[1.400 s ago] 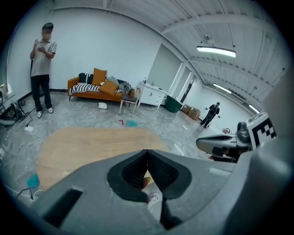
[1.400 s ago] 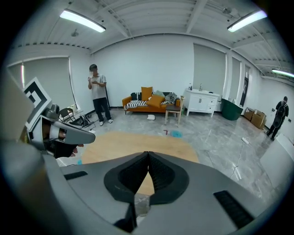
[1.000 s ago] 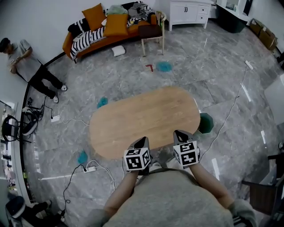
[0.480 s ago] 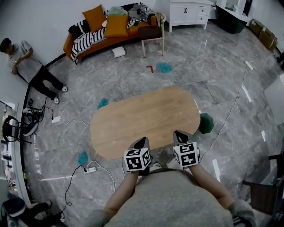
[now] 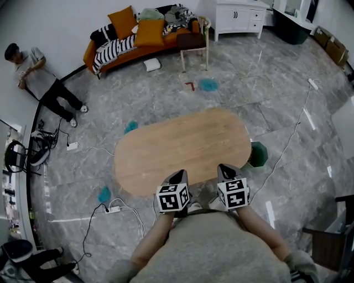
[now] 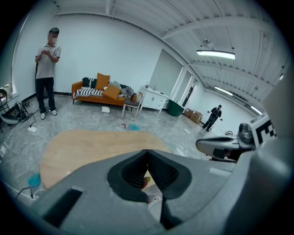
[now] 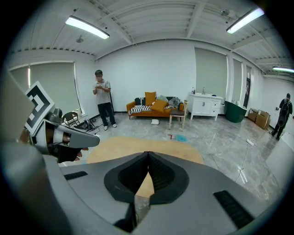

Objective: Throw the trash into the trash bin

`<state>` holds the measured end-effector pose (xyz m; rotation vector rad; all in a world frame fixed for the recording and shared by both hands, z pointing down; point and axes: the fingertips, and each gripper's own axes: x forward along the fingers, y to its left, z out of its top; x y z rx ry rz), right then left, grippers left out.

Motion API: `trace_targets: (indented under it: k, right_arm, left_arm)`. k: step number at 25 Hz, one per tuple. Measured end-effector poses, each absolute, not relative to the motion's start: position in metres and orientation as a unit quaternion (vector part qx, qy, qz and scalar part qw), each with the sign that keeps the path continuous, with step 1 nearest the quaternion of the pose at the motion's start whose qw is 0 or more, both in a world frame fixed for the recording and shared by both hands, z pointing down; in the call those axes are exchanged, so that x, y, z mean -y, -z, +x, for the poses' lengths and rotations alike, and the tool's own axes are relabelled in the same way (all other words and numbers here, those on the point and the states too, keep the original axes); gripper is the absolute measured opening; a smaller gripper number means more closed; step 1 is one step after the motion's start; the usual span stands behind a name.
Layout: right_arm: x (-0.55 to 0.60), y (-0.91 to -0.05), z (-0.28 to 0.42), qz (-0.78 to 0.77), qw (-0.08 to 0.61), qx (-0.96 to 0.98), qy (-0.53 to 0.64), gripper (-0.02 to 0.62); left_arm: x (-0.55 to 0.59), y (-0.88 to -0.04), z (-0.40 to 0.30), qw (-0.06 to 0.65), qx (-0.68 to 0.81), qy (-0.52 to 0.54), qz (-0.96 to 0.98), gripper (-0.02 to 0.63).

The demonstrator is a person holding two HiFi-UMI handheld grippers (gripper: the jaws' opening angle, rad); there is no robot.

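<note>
Both grippers hover side by side over the near edge of the oval wooden table (image 5: 182, 146). My left gripper (image 5: 178, 178) is shut with nothing in it, its tips meeting in the left gripper view (image 6: 147, 151). My right gripper (image 5: 225, 169) is also shut and empty (image 7: 148, 153). A small dark green trash bin (image 5: 258, 153) stands on the floor by the table's right end. Crumpled teal trash lies on the floor beyond the table (image 5: 208, 84), at its far left (image 5: 130, 126) and at its near left (image 5: 104, 194). A red scrap (image 5: 190, 85) lies next to the far teal piece.
A person (image 5: 41, 77) stands at the far left wall. An orange sofa (image 5: 138, 38), a chair (image 5: 193, 41) and a white cabinet (image 5: 238, 16) line the back. Cables and a power strip (image 5: 113, 210) run over the floor left of the table; another cable (image 5: 287, 138) runs at right.
The head view has shifted slightly. Both grippers stay in place and shut.
</note>
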<state>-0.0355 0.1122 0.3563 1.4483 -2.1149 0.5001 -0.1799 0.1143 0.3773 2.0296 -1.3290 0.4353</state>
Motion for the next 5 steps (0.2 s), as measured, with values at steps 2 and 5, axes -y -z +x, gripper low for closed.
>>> trace_targets:
  k: [2,5]
  right_arm:
    - [-0.1147,-0.3571,-0.0341,0.535,0.261,0.782,-0.184,0.009]
    - [-0.1195,-0.3571,-0.0322,0.537,0.258,0.782,-0.184,0.009]
  left_arm:
    - [-0.1172,-0.3781,-0.1792,0.332,0.51,-0.165,0.776,0.009]
    - [-0.122,-0.3785,-0.1792,0.332,0.513,-0.165,0.774,0.009]
